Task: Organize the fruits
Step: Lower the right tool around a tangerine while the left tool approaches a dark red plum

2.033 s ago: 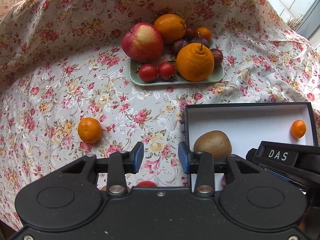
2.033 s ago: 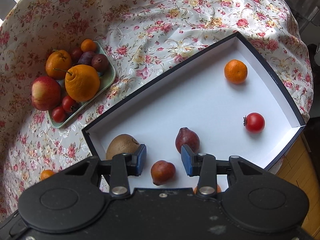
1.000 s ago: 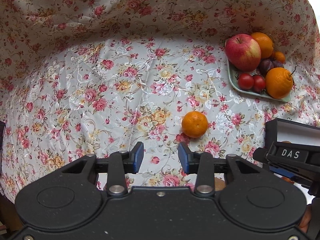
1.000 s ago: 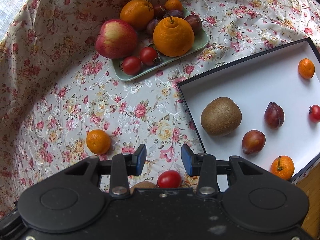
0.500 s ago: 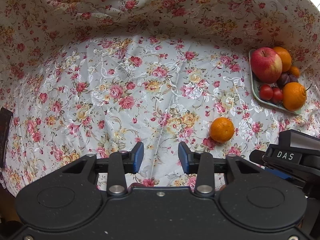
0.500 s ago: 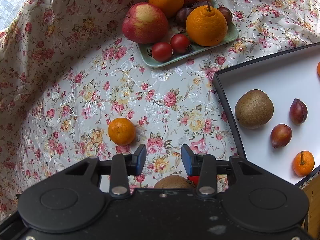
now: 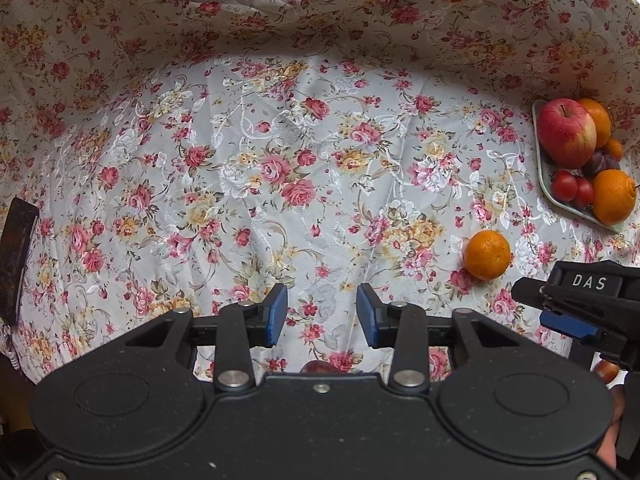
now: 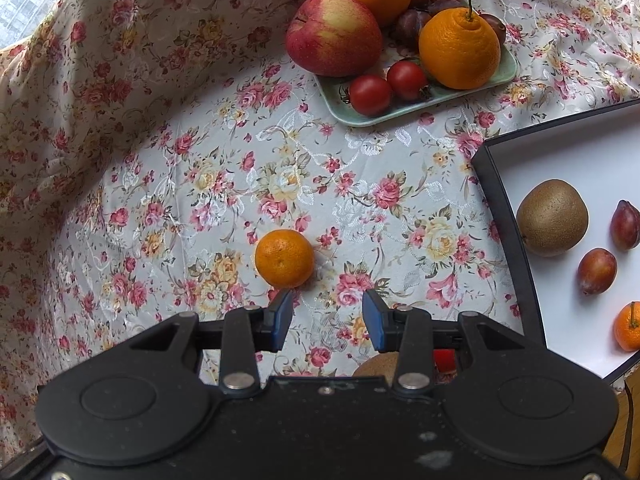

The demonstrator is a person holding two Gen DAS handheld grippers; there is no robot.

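Both the left gripper (image 7: 322,314) and right gripper (image 8: 326,320) stand partly open, empty. The small round orange mandarin (image 8: 284,258) could roll across the slippery floral cloth on the worktop (image 8: 160,184) if a pad nudges it.

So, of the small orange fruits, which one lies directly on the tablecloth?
The lone mandarin just ahead of the right claw. It rests on the floral tablecloth, while another sits in the white box and the smallest on the green tray.
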